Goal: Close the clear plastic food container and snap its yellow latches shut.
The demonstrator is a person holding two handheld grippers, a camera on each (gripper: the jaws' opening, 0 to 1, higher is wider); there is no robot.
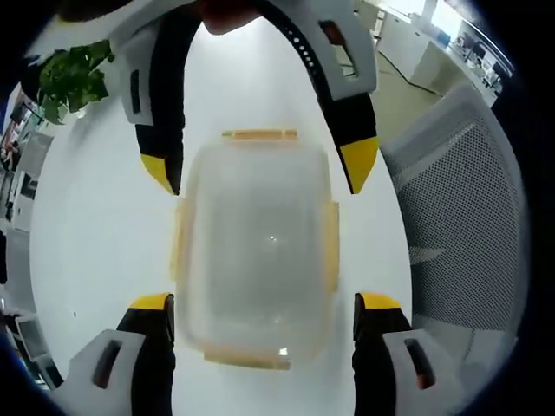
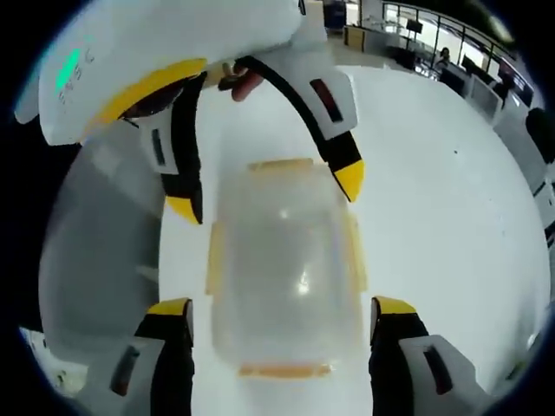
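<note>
The clear box (image 1: 256,247) sits on the white counter (image 1: 95,225) with its lid on and nothing visible inside. Yellow latches (image 1: 258,134) run along all four edges. Left tongs (image 1: 260,303) and right tongs (image 2: 277,308) face each other, both spread wide around the box, gripping nothing.

Container (image 1: 257,251) on table (image 1: 104,217), btwn claws.
</note>
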